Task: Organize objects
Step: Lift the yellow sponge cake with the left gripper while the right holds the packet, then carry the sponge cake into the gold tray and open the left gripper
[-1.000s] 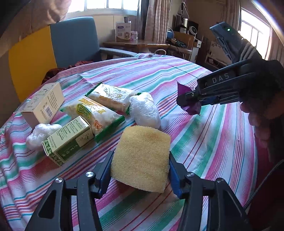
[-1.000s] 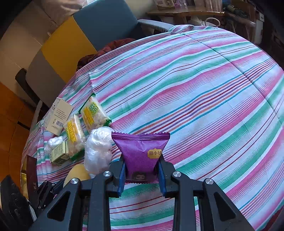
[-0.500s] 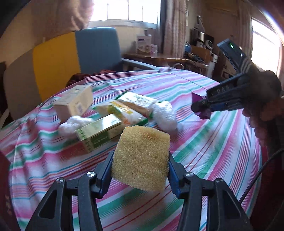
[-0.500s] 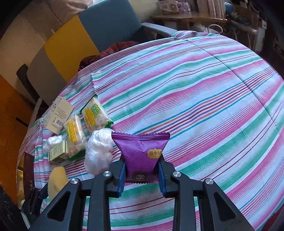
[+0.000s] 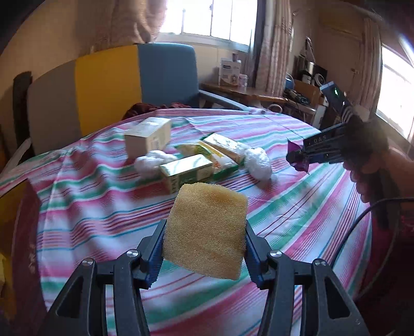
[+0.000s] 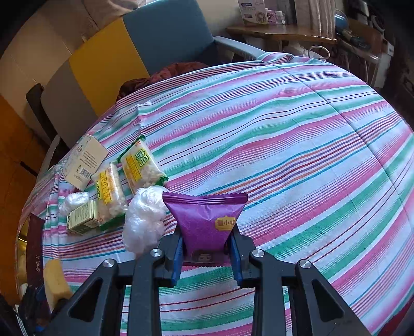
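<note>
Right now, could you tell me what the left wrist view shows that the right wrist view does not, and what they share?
Only the left wrist view shows the left gripper clamping the yellow sponge head-on, the right gripper from the side, and the bright windows.

Only the right wrist view shows the purple snack packet face-on with its yellow label, pinched in the right gripper, and the barcode on the white box.

Both show the striped tablecloth, the two green-edged snack packs, the green box and the blue and yellow chair.

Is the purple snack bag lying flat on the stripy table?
No, the purple snack bag is pinched between the right tongs, held up above the striped tablecloth.
</note>
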### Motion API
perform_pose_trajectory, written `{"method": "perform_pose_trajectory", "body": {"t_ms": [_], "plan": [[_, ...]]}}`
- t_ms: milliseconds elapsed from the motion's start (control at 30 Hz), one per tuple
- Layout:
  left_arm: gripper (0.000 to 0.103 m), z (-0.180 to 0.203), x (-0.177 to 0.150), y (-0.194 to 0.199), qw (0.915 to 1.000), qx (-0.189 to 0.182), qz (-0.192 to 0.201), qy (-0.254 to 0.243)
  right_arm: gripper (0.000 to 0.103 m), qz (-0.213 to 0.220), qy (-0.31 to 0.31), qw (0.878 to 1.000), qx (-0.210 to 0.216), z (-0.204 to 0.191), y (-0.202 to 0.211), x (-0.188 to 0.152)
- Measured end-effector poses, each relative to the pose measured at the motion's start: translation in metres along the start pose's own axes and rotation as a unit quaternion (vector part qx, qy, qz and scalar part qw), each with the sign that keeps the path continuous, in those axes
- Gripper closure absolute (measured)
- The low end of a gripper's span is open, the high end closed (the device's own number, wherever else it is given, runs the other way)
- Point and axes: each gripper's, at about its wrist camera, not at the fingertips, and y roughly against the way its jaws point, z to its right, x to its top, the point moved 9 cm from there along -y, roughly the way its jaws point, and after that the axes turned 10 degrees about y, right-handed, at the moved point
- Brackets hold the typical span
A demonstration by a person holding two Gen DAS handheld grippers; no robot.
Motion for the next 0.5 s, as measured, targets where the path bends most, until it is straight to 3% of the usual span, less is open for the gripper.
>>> {"method": "perform_pose_trajectory", "body": {"t_ms": [233,500], "plan": [[0.049,-0.038,0.009,0.041,0.998,0.011,0.028,0.056,0.072,0.0,0.006,1.0,-0.001,-0.002,0.0,-0.001],[0.049,-0.092,0.015,0.092,0.9917,0.05,0.065,0.099,0.072,-0.001,0.017,1.0,-0.007,-0.009,-0.001,-0.002]]}}
